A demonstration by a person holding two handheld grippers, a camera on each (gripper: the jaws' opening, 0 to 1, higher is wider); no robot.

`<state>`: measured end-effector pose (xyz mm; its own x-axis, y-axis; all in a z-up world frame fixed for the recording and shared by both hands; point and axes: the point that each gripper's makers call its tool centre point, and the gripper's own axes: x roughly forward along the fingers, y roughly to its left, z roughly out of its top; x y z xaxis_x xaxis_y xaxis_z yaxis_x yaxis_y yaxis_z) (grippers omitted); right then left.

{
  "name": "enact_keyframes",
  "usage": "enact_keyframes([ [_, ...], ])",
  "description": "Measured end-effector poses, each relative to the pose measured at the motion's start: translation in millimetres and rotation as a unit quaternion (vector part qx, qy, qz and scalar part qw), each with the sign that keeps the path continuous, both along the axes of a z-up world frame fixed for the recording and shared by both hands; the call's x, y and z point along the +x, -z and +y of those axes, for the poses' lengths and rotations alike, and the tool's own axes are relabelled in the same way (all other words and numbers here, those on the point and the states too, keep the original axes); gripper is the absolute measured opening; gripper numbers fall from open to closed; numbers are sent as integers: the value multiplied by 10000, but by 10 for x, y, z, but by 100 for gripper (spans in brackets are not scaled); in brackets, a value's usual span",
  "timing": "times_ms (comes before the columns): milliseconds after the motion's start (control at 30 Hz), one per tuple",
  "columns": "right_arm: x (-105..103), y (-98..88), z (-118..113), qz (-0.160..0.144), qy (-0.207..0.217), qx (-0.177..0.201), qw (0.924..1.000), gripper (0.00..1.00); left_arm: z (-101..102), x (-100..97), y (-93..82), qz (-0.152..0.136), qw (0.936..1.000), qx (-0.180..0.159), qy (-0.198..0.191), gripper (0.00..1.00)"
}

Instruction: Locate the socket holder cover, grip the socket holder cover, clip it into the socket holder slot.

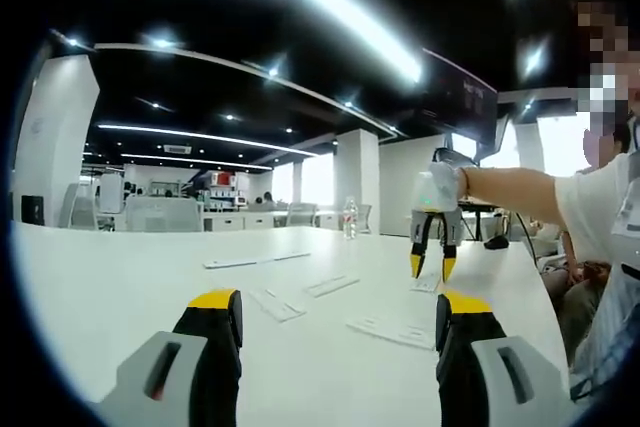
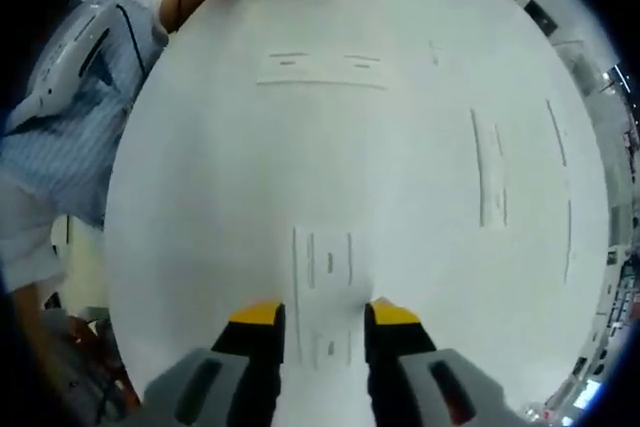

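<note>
I judge the locating step in hand: my right claw [image 2: 322, 315], jaws parted and empty, hangs over the cover [image 2: 322, 259] flat on the worktop [image 2: 200, 197], left claw [image 1: 338, 309] also released; next, descend and clench.

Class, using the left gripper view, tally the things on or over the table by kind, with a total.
Hand-held grippers: 2 (left, right)
Flat white parts: 5
Bottle: 1
Total: 8
</note>
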<state>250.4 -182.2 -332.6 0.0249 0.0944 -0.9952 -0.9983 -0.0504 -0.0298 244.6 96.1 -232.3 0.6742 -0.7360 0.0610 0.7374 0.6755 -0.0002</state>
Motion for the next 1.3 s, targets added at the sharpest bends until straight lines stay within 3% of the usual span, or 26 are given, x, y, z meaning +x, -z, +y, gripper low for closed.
enact_keyframes([
  [1300, 42, -39, 4, 52, 27, -42, 10000, 26, -5, 10, 8, 12, 10000, 9, 33, 79],
])
